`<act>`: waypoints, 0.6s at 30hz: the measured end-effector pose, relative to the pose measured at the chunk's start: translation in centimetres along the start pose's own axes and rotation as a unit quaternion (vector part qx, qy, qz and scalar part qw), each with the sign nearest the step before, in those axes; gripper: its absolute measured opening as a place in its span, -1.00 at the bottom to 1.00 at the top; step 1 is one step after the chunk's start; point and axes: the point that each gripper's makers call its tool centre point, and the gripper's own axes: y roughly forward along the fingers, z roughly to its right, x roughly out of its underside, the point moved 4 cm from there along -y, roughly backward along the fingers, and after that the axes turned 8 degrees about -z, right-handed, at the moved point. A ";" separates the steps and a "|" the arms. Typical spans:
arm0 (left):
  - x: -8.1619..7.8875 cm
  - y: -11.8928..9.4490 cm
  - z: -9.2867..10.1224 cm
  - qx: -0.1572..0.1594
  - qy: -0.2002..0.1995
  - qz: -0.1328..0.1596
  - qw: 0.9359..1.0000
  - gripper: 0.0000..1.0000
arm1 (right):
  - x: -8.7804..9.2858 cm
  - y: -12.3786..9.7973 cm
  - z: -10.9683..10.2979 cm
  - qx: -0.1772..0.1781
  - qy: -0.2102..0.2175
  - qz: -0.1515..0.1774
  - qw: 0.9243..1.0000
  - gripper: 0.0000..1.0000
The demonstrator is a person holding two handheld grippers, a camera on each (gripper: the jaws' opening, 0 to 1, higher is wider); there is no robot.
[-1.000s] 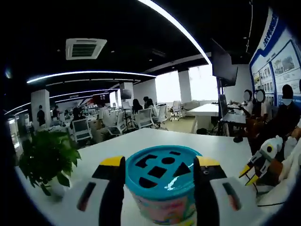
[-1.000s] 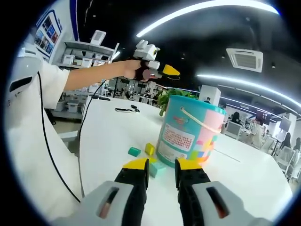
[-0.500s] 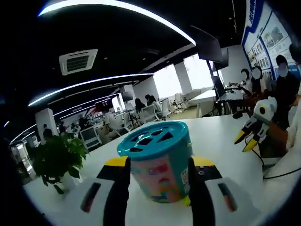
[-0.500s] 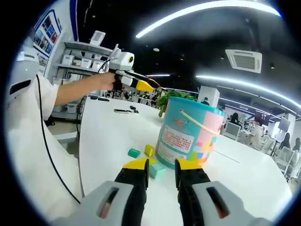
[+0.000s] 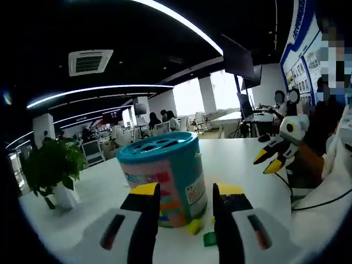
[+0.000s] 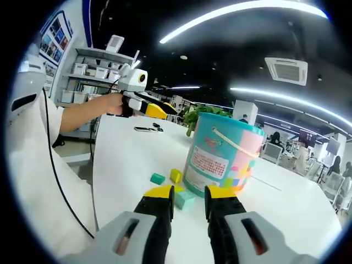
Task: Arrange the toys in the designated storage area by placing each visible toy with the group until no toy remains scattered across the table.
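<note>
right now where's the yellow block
In the right gripper view the yellow block sits on the white table against the base of the toy bucket, with the green block just to its left.

My left gripper view looks low across the white table (image 5: 247, 165), close on the teal bucket (image 5: 165, 176) from one side. My right gripper view faces that bucket (image 6: 220, 159) from another side, a little farther back. They share the bucket, the small blocks (image 6: 175, 176) at its foot — and each catches the other gripper.
</note>
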 end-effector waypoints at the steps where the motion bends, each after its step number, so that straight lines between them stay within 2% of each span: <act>1: 0.5 0.1 0.1 0.004 -0.003 -0.002 1.000 -0.34 | 0.0 0.0 0.0 0.000 0.000 0.000 1.000 -0.56; 5: 1.7 0.5 0.2 0.012 -0.024 -0.002 1.000 -0.42 | 0.2 0.0 0.1 0.001 0.000 -0.002 1.000 -0.56; 8: 1.7 0.1 0.8 0.029 -0.033 0.015 0.999 -0.56 | 0.2 0.0 0.1 0.001 0.001 -0.002 1.000 -0.56; 13: 1.8 0.1 1.0 0.036 -0.037 0.021 0.998 -0.56 | 0.2 0.1 0.0 -0.002 0.000 -0.002 1.000 -0.56; 18: 3.2 0.7 1.0 0.037 -0.039 0.008 0.999 -0.56 | 0.1 0.0 -0.1 0.000 -0.001 0.000 1.000 -0.56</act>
